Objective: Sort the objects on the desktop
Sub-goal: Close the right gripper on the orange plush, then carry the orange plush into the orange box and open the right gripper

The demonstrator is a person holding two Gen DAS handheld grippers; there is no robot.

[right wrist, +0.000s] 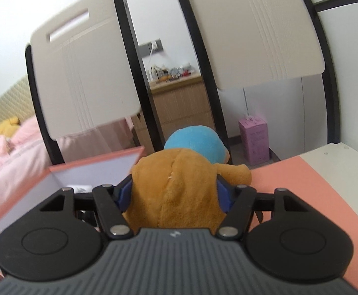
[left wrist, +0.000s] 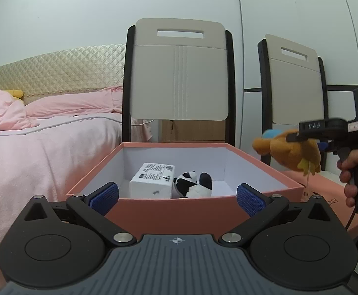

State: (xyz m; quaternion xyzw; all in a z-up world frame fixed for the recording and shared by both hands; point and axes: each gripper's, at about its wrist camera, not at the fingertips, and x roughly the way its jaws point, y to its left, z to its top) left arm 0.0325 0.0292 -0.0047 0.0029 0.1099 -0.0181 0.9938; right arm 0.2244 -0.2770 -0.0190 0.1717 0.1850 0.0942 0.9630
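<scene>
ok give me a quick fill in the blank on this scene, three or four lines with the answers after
1. The right gripper is shut on a brown plush toy with a ____ head.
2. Inside the open pink cardboard box, a white carton lies beside a black-and-white plush ____.
3. The left gripper is open and holds ____.
4. Behind the box stand two ____.

Missing words: blue; panda; nothing; chairs

the right gripper (right wrist: 174,194) squeezes a brown soft toy (right wrist: 174,186) with a blue head, in the middle of the frame. at the left sits the pink box (right wrist: 92,163) — open, white inside — with two chairs (right wrist: 85,73) behind.
</scene>
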